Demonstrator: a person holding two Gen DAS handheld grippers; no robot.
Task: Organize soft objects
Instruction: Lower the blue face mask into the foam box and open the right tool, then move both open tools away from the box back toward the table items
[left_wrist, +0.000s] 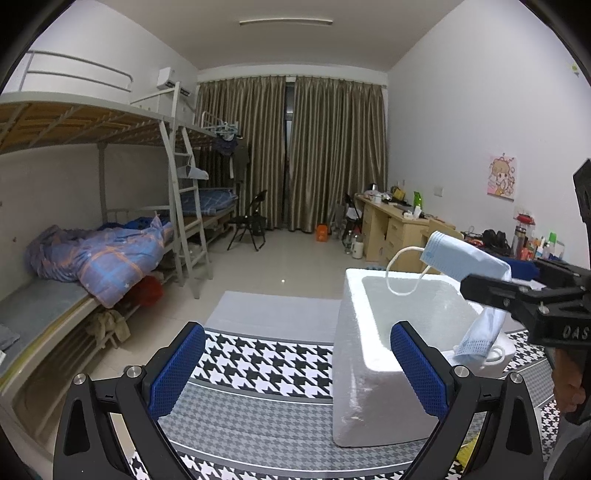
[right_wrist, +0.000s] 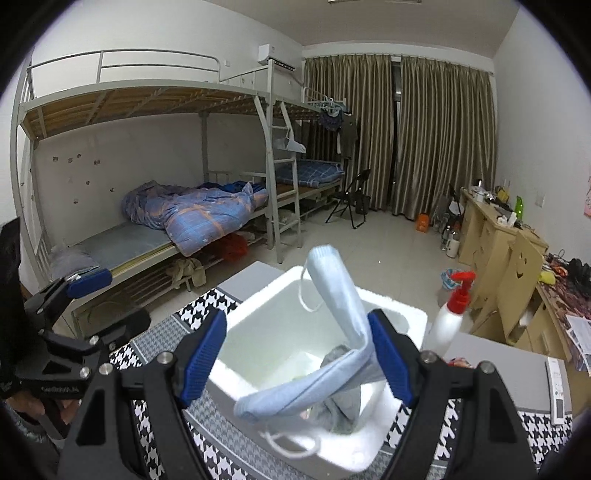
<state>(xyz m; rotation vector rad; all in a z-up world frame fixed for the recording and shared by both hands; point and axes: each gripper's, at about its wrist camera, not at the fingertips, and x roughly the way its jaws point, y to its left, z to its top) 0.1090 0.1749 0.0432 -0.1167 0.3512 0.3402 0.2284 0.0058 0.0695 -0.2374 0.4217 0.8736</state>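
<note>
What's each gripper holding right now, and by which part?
Neither grips anything. The left gripper is open and empty. The face mask only hangs by its middle fold over one finger of the open right gripper.

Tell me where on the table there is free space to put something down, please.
Free: the houndstooth cloth left of the foam box, up to the plain grey strip behind. Crowded: right of the box, with pump bottle and remote.

Your left gripper (left_wrist: 297, 373) stands wide apart, nothing between the pads, above the houndstooth cloth (left_wrist: 266, 362). Near right: white foam box (left_wrist: 354, 369). Your right gripper (left_wrist: 487, 290) reaches over it, blue face mask (left_wrist: 461, 264) draped across one finger.
</note>
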